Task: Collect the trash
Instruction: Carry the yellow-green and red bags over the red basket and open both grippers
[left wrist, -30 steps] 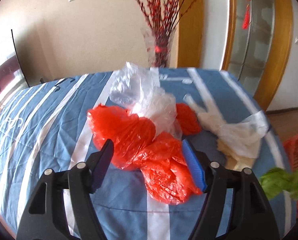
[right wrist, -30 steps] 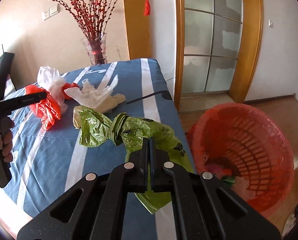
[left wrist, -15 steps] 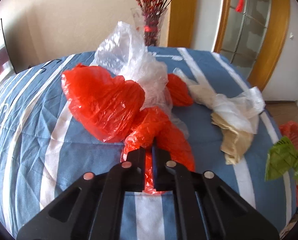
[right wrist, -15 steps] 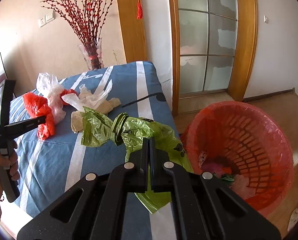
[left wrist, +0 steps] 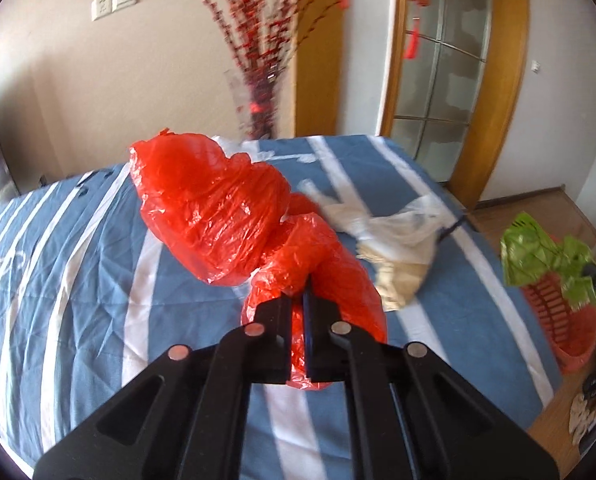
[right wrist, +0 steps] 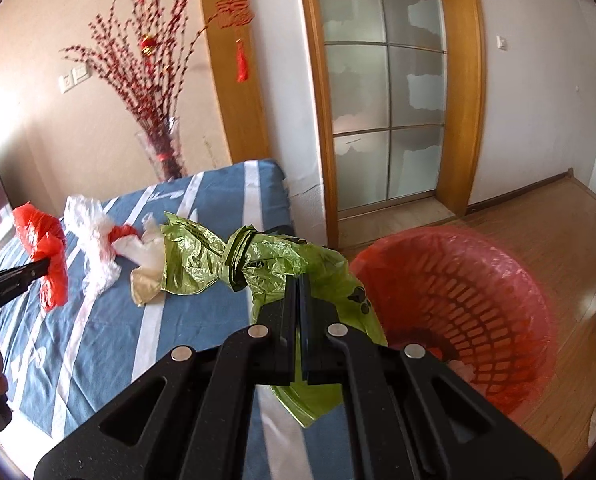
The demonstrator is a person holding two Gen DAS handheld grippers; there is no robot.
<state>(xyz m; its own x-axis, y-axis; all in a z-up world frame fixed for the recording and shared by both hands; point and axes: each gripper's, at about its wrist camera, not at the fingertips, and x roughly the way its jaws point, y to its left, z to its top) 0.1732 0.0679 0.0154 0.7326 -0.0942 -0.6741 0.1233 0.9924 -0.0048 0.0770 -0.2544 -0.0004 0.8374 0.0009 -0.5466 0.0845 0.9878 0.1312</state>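
L fingers (left wrist: 303, 300) pinch red bag (left wrist: 234, 216), R fingers (right wrist: 298, 284) pinch green bag (right wrist: 258, 264) stretched leftward.

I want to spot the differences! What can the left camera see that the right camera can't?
Only the left view shows its own left tongs pinching the red bag up close. Only the right view shows the right tongs pinching the green bag, the inside of the red basket, and the clear bag. Both show the striped blue cloth, the red branches and the glass door.

Left gripper (left wrist: 298, 300) jaws clamped on red plastic bag (left wrist: 234, 216), striped blue tablecloth (left wrist: 58, 280) beneath
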